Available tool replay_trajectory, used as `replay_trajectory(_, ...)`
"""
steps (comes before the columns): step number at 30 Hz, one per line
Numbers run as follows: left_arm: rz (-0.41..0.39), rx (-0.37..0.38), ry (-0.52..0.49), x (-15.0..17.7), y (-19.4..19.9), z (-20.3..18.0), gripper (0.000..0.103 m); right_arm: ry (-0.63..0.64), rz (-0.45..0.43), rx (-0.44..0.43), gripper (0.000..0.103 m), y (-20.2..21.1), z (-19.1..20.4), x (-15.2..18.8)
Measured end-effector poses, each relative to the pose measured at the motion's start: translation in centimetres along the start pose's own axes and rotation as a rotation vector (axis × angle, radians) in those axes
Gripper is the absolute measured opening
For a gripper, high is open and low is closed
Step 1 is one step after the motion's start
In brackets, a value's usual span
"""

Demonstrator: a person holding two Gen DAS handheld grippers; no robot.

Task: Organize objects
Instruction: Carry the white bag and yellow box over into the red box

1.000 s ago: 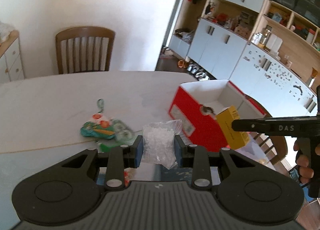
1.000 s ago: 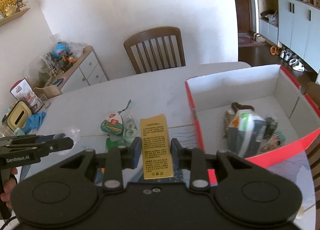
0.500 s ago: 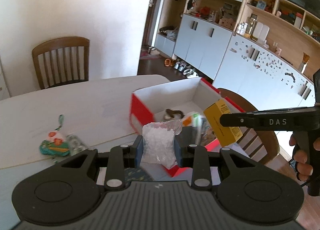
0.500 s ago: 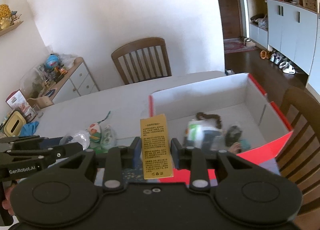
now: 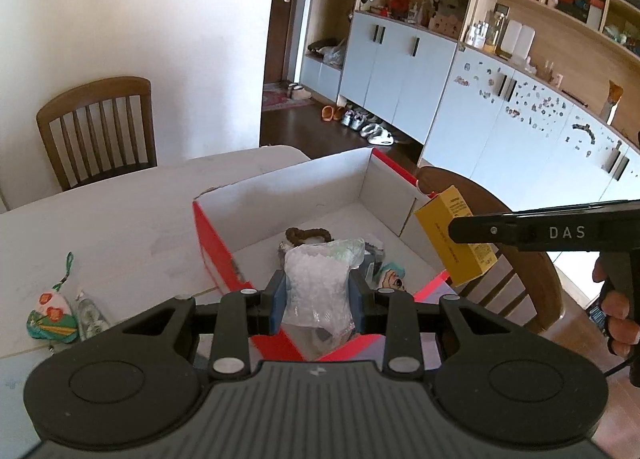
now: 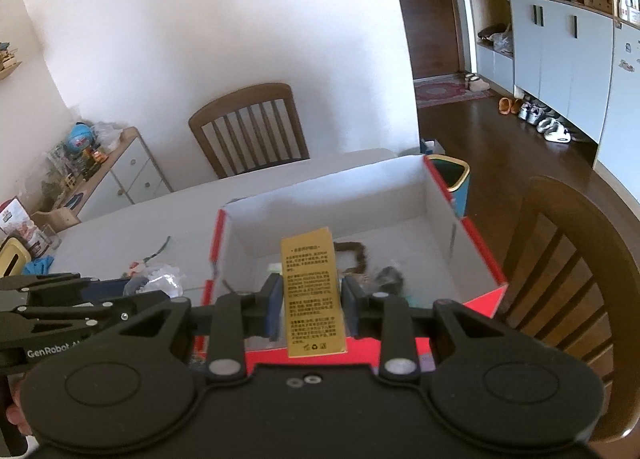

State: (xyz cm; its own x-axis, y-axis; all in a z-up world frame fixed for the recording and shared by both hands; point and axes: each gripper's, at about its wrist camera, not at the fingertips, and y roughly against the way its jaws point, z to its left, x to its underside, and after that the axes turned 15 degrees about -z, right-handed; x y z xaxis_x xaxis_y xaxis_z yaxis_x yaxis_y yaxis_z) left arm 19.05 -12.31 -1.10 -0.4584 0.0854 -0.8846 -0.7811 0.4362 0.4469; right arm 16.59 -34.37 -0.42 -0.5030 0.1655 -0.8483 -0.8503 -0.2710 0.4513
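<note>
- Two things held up over the red box [image 5: 216,247] at once, one in each gripper.
- Left gripper [image 5: 318,293]: pinched onto a clear plastic bag of small white bits [image 5: 320,279], held just above the near end of the box.
- Soft and squashy, that bag. Thin, slippery plastic, light in the jaws, could tear or slide out with a hard squeeze. Best held around the fat middle, where the blue pads [image 5: 277,301] sit now, not at the loose crinkly top.
- Right gripper [image 6: 308,307]: closed tight on a small yellow carton [image 6: 313,291], standing upright between the blue pads [image 6: 274,309], over the near wall of the box.
- Stiff and light, probably thin card. Flat sides good for gripping, but easy to dent. Held low down on its two narrow sides, with the printed top poking up.
- Already inside the box: a brown hair band [image 6: 354,253] and a few small packets, too blurry to name.
- Left out on the white table [image 5: 120,211]: a small green and orange pouch with a string [image 5: 52,313], well apart from the box.
- Next, likely a gentle drop of both things into the bare white part of the box floor.
</note>
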Motion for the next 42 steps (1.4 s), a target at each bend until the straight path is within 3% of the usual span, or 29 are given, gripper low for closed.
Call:
replay_trajectory(15, 0.029, -0.081, -0.04, -1.8, -7.0, -0.8, 0.031, 0.028, 0.019, 0.008, 0.03, -4.2, -3.6, -1.5)
replay_trajectory(22, 0.086, -0.131, -0.048, -1.7, -11.2, 0.2, 0.031, 0.08, 0.075, 0.042, 0.03, -7.7, -4.2, -0.6)
replay_trajectory(34, 0.185, -0.131, -0.119, -1.1, -16.6, -0.5, 0.031, 0.139, 0.184, 0.056, 0.03, -11.4, -5.0, 2.1)
replay_trajectory(42, 0.254, -0.134, -0.094, -1.0, -19.2, -0.1, 0.031, 0.147, 0.221, 0.048, 0.03, -12.5, -5.7, 2.8)
